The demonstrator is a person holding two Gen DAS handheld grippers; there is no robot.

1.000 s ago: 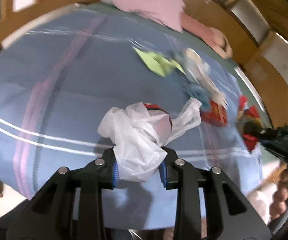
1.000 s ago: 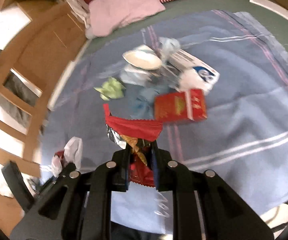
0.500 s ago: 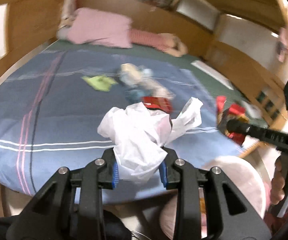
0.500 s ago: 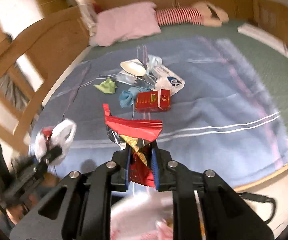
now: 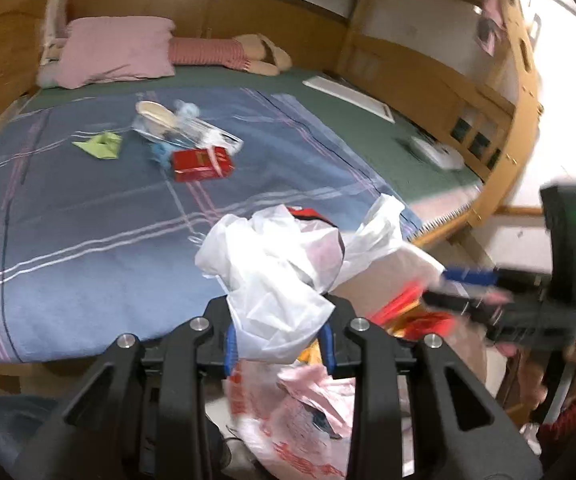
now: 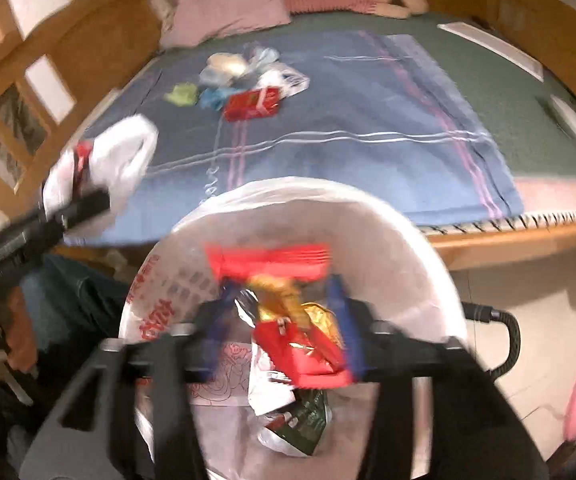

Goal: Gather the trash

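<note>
Both grippers now swung off the bed point(image 6: 368, 92) to the lined bin point(image 6: 428, 240), right gripper point(image 6: 284, 340) fingers just parting, red wrapper point(image 6: 300, 344) loose between them above bin, left gripper point(image 5: 278, 340) at nine o'clock clenched on white plastic bag point(image 5: 276, 280).

A home bedroom: wooden-framed bed point(image 5: 468, 208), pink pillow point(image 5: 116, 50), plaid blanket point(image 5: 88, 208).
</note>
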